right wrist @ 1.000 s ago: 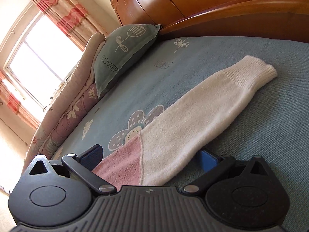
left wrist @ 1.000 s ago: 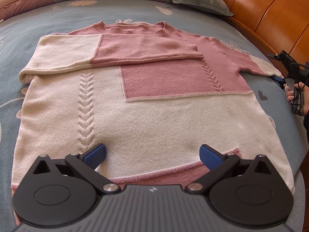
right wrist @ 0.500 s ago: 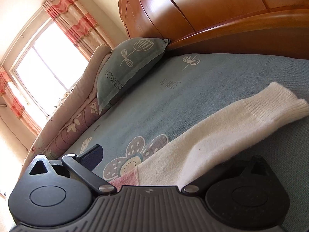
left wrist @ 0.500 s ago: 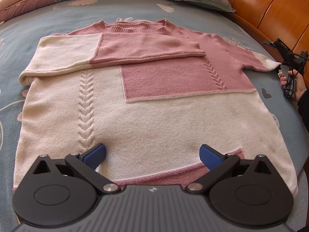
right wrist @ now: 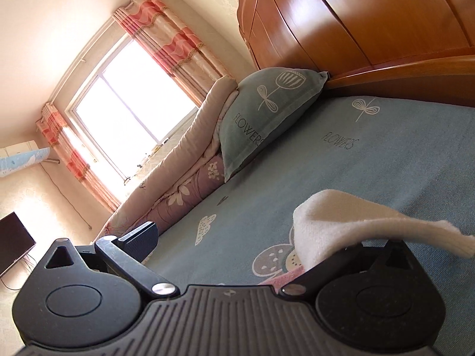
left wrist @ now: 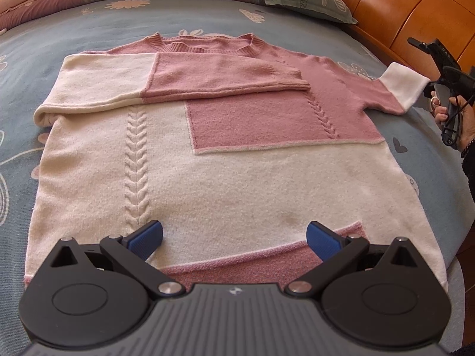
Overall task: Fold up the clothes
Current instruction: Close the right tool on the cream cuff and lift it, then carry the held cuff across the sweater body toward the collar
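Note:
A pink and cream knitted sweater (left wrist: 225,166) lies flat on the bed, its left sleeve (left wrist: 184,80) folded across the chest. My left gripper (left wrist: 234,237) hovers open over the hem, with nothing between its blue pads. The right sleeve's cream end (left wrist: 403,86) stands lifted at the right side of the bed, beside my right gripper (left wrist: 445,68), which a hand (left wrist: 463,118) holds. In the right wrist view the cream sleeve (right wrist: 350,222) drapes over the right finger and hides it. My right gripper (right wrist: 234,237) has its jaws spread wide, open.
The blue flowered bed sheet (left wrist: 35,41) surrounds the sweater. A grey-green pillow (right wrist: 267,118) and a rolled quilt (right wrist: 184,178) lie at the head. The orange wooden headboard (left wrist: 400,6) runs along the right side. A window (right wrist: 130,112) with pink curtains is behind.
The right gripper has risen and tilted upward, lifting the cream sleeve end off the sheet on its right finger. The left gripper has stayed open over the hem.

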{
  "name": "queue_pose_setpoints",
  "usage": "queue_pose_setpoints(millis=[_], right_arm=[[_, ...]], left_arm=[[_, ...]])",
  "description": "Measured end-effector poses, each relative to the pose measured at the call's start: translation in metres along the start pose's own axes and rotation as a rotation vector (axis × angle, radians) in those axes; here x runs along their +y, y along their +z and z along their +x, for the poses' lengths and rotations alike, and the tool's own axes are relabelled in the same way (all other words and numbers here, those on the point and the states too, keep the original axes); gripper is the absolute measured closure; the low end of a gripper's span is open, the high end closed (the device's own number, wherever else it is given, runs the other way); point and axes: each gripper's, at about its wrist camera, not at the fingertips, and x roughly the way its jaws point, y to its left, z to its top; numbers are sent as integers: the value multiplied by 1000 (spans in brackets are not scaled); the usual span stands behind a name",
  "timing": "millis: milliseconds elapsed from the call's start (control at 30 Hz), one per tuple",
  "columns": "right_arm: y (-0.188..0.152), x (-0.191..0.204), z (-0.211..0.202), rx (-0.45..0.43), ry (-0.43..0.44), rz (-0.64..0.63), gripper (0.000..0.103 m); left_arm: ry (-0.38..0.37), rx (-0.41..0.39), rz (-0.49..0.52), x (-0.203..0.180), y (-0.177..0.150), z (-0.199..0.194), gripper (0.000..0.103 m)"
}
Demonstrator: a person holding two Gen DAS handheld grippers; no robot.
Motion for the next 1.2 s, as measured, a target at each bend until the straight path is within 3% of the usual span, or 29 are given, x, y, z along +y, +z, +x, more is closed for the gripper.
queue_pose_setpoints(millis=[467,700,800,1200], right_arm=[[-13,104,28,99,33,-163,0],[-18,154,41,127,73,-214,0],[-22,177,47,141,95,-242,0],[-49,251,74,202,176,-329,0]], left_arm=[[-12,-17,36,12,-23,-33,1],[-79,1,135,10,-34,-38,1],[-66,-2,164,10,-38,-42,1],[-80,-32,95,39,-49,-57,1]])
